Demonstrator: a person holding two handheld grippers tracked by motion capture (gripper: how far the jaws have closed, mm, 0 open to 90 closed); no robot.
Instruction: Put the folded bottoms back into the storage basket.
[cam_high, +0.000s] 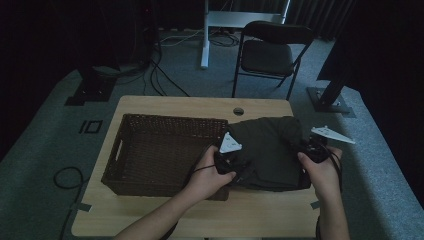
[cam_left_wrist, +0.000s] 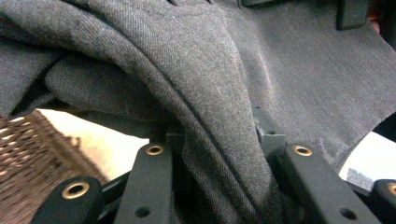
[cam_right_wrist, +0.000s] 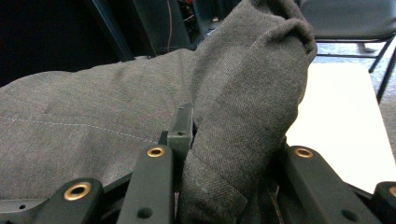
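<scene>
From the high view, a folded dark grey garment (cam_high: 270, 150) sits at the right half of the tabletop (cam_high: 150, 220), just beside the wicker basket (cam_high: 160, 150) and overlapping its right rim. The left claw (cam_high: 231, 159) grips its left edge and the right claw (cam_high: 306, 150) its right edge, each hand wrapped round its tool, forearms coming up from below and angled slightly inward. To carry the fold into the basket well, both hands should likely rise level and travel together, so the bundle neither sags nor unfolds.

In the left gripper view, the jaws pinch a thick fold of the garment (cam_left_wrist: 219, 140), with the basket's weave (cam_left_wrist: 28, 154) low at the left.

In the right gripper view, the jaws are pressed onto a bunched hem of the garment (cam_right_wrist: 233, 140).
</scene>
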